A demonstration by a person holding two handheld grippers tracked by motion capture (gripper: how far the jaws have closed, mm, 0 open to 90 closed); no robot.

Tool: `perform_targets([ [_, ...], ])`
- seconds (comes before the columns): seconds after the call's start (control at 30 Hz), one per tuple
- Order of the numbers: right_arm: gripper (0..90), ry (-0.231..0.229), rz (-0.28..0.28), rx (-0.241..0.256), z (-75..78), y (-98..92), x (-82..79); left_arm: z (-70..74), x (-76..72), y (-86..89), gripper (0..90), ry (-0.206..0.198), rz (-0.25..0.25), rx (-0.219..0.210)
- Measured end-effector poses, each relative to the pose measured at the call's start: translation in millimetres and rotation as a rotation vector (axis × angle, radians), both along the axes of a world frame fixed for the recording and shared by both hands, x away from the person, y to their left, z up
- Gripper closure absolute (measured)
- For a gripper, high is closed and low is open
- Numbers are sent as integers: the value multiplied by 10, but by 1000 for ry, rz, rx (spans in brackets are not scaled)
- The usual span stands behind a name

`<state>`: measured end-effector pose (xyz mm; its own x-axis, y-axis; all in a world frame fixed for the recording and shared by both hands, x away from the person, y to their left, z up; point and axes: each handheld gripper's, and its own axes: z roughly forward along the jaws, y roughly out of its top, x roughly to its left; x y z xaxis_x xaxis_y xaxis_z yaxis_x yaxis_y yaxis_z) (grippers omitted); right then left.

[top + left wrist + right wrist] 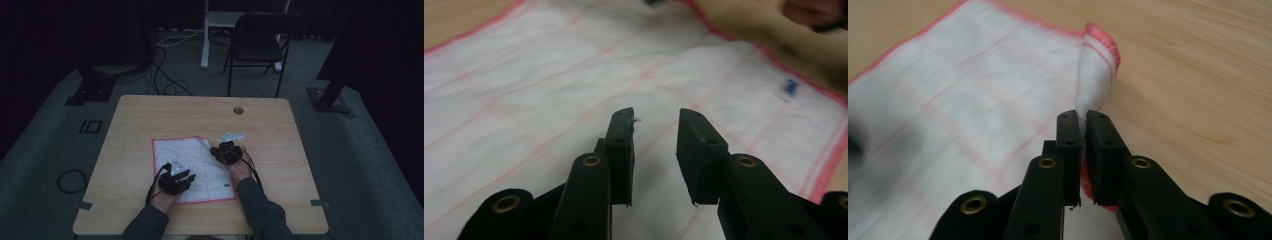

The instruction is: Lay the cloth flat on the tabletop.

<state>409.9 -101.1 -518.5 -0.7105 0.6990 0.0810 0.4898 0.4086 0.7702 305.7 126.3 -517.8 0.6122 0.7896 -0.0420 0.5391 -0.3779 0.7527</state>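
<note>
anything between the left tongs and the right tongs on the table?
Only cloth: in the high view, bare white fabric with pink lines spans from the left tongs to the right tongs, which pinch its edge. Nothing else lies on that stretch.

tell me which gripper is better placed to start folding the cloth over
Right. The right gripper is already shut on the raised edge of the white cloth. The left gripper hovers open over the flat middle, gripping nothing.

A black folding chair [260, 42] is standing beyond the wooden table [150, 112], beside a white stand leg [205, 35]. Cables [165, 75] are trailing over the grey carpet, and a black cable loop [71, 180] is lying left of the table
</note>
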Motion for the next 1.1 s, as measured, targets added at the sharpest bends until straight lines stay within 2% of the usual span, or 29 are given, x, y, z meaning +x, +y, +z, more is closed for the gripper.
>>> perform_targets([
  [0.07,822,-11,83,-58,-7,74,-77,-10,1,115,684,6,30,0],
  [0.1,784,-10,155,-91,-12,115,-113,-35,-1,212,684,14,57,-2],
  [0.13,765,-8,175,-91,-3,126,-129,-35,-1,212,684,14,57,-2],
  [0.17,735,-3,193,-71,14,125,-137,-59,-8,292,684,21,81,-5],
  [0.2,735,-3,193,-71,14,125,-137,-59,-8,292,684,21,81,-5],
  [0.23,709,-6,200,-35,56,113,-135,-77,-6,350,682,25,93,-6],
  [0.27,709,-6,200,-35,56,113,-135,-77,-6,350,682,25,93,-6],
  [0.3,701,-19,172,-26,91,105,-111,-85,-4,404,682,31,109,-7],
  [0.33,701,-19,172,-26,91,105,-111,-85,-4,404,682,31,109,-7],
  [0.43,673,-21,127,-32,94,133,-54,-84,-12,437,680,30,118,-8],
  [0.5,642,-13,138,-27,78,186,-65,-88,-25,442,677,29,119,-5],
  [0.57,610,-25,168,-27,68,265,-118,-99,-38,443,676,30,118,-2],
  [0.63,593,-44,180,-61,47,351,-143,-118,-44,440,672,33,116,8],
  [0.67,621,-45,186,-77,34,386,-137,-127,-44,438,671,35,118,13],
  [0.73,752,-42,176,-111,18,435,-123,-154,-44,442,668,40,123,21],
  [0.8,863,-48,160,-124,15,440,-103,-175,-42,444,668,46,124,33],
  [0.93,894,-54,68,-120,46,330,-29,-197,-40,441,673,49,125,41],
  [1.1,896,-73,-56,-99,131,64,73,-205,-39,453,677,45,114,38],
])
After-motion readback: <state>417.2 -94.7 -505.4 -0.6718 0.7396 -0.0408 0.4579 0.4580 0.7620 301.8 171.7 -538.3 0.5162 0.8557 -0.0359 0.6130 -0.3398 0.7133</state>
